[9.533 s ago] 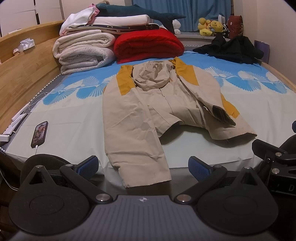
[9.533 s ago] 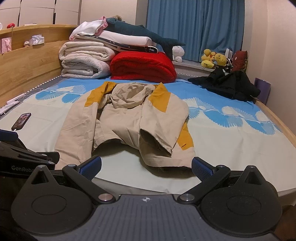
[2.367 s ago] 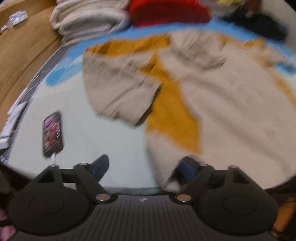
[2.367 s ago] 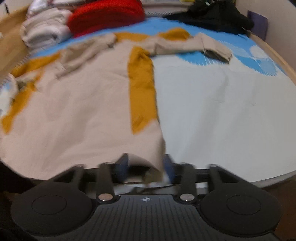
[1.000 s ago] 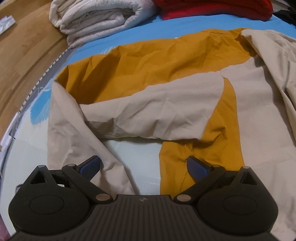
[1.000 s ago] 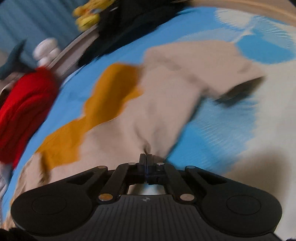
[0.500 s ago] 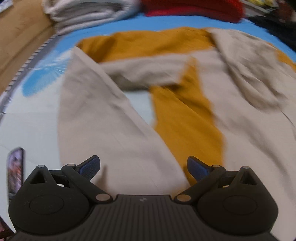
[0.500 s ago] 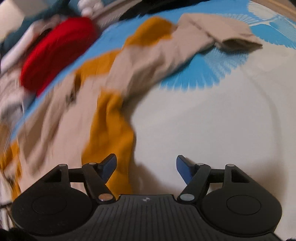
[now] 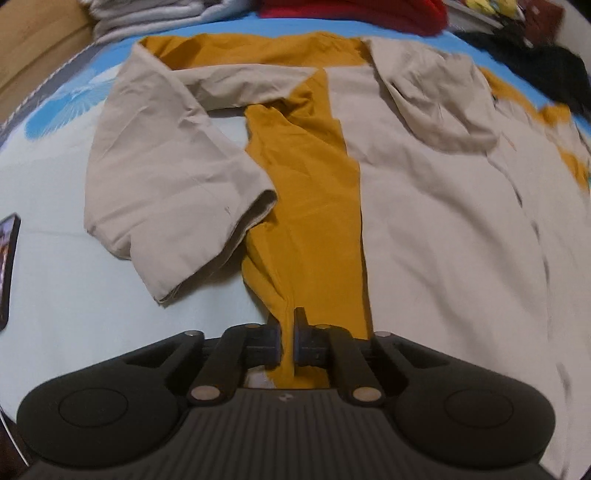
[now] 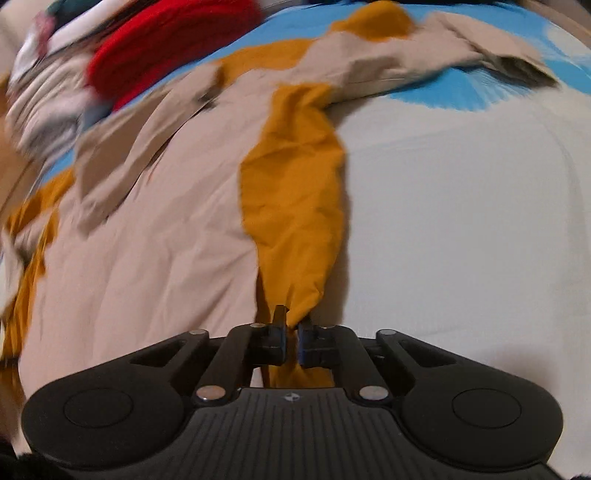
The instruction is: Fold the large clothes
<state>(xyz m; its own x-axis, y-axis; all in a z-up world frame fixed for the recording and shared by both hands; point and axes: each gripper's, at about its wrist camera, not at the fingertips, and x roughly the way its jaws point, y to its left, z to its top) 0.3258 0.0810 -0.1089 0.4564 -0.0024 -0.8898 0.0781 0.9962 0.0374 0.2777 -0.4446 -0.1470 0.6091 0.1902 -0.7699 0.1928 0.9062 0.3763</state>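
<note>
A beige jacket with mustard-yellow side panels (image 9: 443,229) lies spread flat on the bed, hood up top. In the left wrist view my left gripper (image 9: 288,345) is shut on the bottom hem of the left yellow panel (image 9: 310,206); the left sleeve (image 9: 166,184) lies folded down beside it. In the right wrist view my right gripper (image 10: 291,341) is shut on the bottom hem of the right yellow panel (image 10: 295,192) of the same jacket (image 10: 147,236). The right sleeve (image 10: 443,55) stretches out toward the upper right.
The bed sheet (image 9: 66,317) is pale with blue fan prints. A phone (image 9: 6,266) lies at the left edge. Folded grey blankets (image 9: 155,11), a red quilt (image 10: 166,48) and black clothes (image 9: 535,70) sit at the head of the bed. A wooden frame (image 9: 33,37) runs along the left.
Both grippers moved down to the jacket's bottom hem and went from open to shut on the yellow side panels. The left sleeve now lies folded down over the sheet.
</note>
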